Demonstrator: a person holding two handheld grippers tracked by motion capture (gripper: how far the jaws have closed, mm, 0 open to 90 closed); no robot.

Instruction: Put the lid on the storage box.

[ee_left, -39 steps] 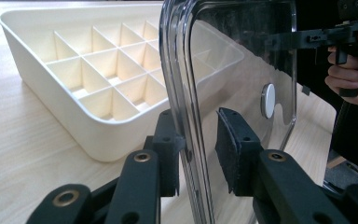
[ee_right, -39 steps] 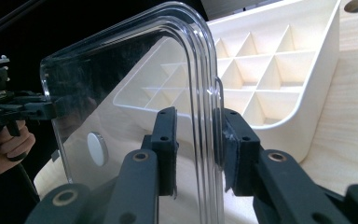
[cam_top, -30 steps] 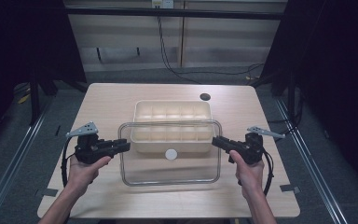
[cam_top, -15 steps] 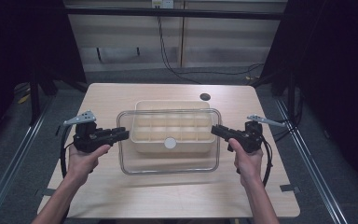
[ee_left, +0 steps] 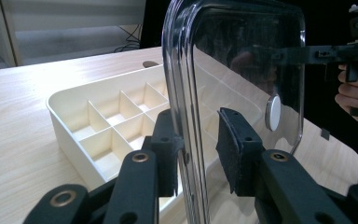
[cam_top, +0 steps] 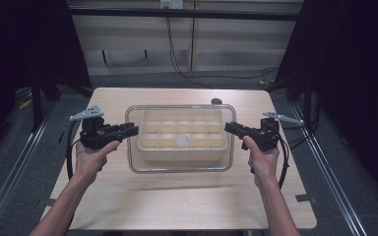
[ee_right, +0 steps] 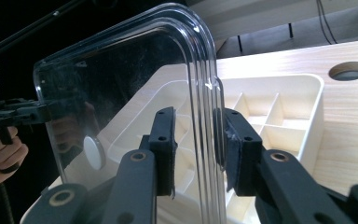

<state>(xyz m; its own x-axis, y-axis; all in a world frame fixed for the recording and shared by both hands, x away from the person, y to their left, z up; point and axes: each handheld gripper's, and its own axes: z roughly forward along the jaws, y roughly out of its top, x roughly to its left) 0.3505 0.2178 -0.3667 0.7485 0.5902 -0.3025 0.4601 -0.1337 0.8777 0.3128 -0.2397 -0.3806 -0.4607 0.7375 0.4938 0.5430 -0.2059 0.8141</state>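
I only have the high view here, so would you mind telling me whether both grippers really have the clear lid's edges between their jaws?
Observer: Yes. In the left gripper view, the left gripper has the clear lid rim between its jaws, one pad touching, the other slightly off.
Operator: And the right side, if you would?
Observer: The right gripper straddles the opposite rim; its right pad touches it.
Operator: Thank you. Is anything in the tray?
Observer: The cream tray compartments that show look empty.
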